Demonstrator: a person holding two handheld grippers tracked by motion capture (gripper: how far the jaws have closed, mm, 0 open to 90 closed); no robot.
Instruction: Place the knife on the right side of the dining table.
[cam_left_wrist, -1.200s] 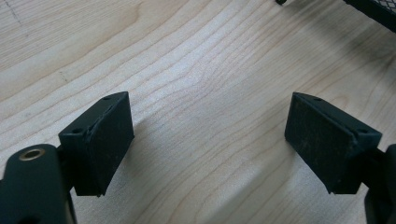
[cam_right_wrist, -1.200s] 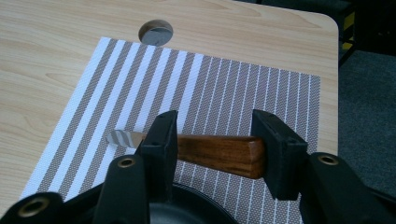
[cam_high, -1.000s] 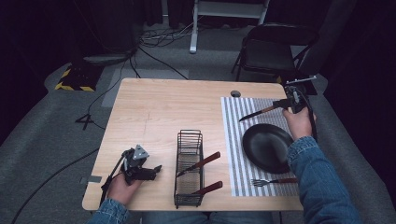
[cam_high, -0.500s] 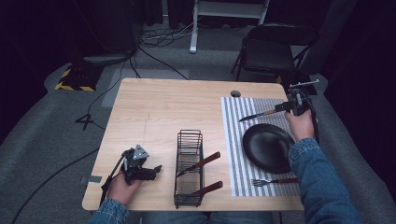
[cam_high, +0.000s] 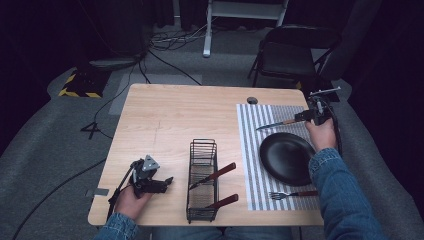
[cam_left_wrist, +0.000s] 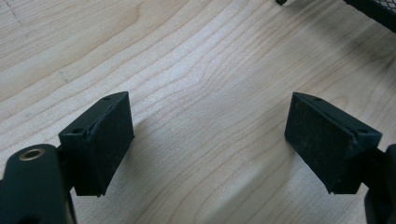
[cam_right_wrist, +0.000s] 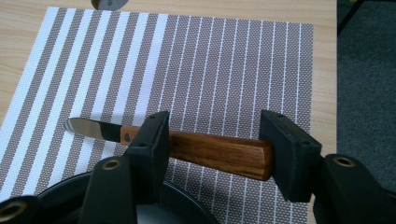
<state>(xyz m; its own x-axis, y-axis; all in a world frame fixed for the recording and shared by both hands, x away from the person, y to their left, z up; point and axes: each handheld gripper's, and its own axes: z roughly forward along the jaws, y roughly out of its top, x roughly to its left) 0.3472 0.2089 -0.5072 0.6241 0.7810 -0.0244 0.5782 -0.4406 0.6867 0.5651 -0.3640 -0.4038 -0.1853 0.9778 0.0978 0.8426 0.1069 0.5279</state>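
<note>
- right gripper (cam_right_wrist: 212, 156): jaws have just been opening and now stand apart, one at each side of the knife (cam_right_wrist: 205, 148); the pads no longer clamp the wooden handle, so the knife reads as released, lying flat.
- knife position: on the striped mat (cam_high: 250, 150) at the far right part of the table (cam_high: 170, 120), just beyond the far rim of the black plate (cam_high: 286, 157), blade pointing toward the table's middle. this suits a place setting, with the knife laid close beside the plate.
- fork (cam_high: 292, 194): lies on the mat at the near side of the plate, close to the table's near edge, so cutlery flanks the plate on two sides.
- wire rack (cam_high: 202, 180): stands near the table's near edge, left of the mat; two more wooden-handled pieces (type not certain) lean in it, within reach for the next pick.
- left gripper (cam_left_wrist: 208, 140): jaws wide apart over bare wood, holding nothing; it sits parked near the table's near left corner, clear of the working hand.
</note>
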